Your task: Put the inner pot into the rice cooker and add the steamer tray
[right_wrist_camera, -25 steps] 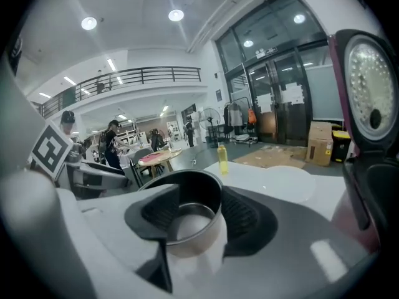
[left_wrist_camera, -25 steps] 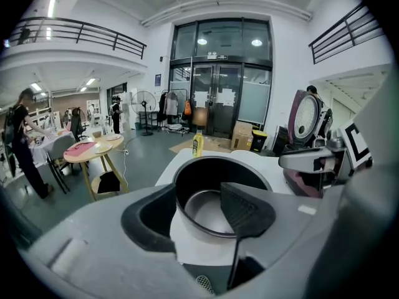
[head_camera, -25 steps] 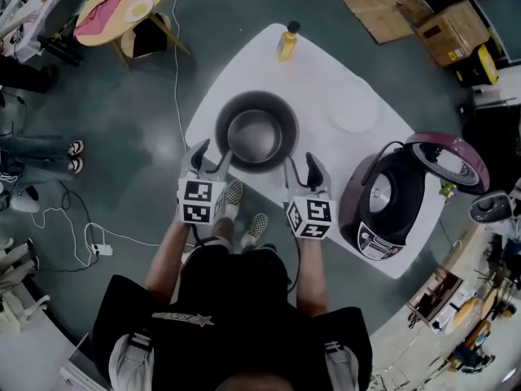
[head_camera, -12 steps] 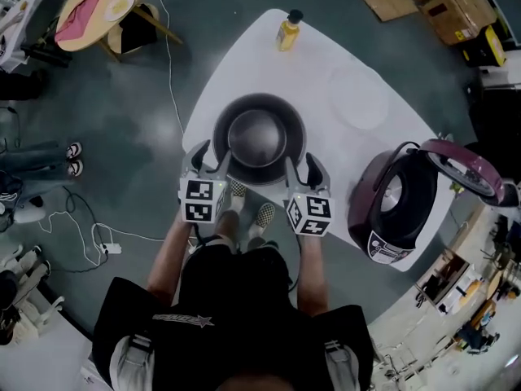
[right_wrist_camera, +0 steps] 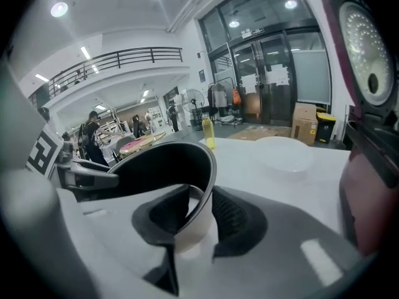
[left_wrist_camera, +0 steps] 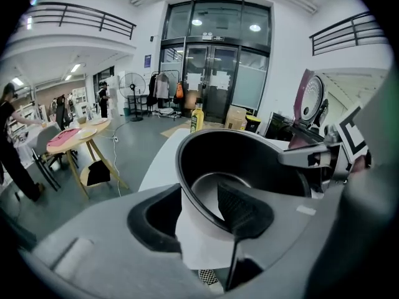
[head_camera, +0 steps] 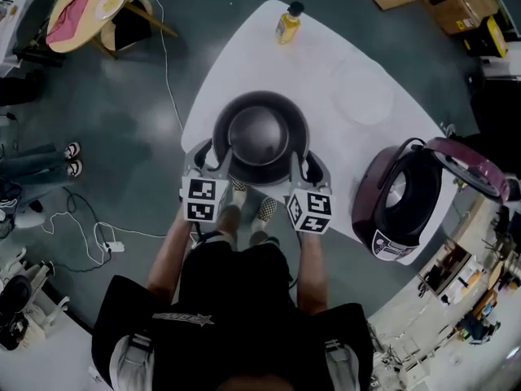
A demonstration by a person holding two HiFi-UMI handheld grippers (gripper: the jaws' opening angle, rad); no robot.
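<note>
I am at the first step, taking hold of the inner pot (head_camera: 260, 137). It stands on the white worktop (head_camera: 326, 63) near my edge, well apart from the rice cooker (head_camera: 403, 206), which is at my right with its lid up. My left tongs (head_camera: 209, 160) and right tongs (head_camera: 303, 168) each straddle the pot's rim, one pad inside and one outside. Both have just been closing. The left ones are wide apart; the right ones are almost at the wall but, I judge, not yet pressing. Next I must clamp both sides equally, lift the pot level and carry it to the cooker. The pale steamer tray (right_wrist_camera: 283, 153) lies farther on the worktop.
</note>
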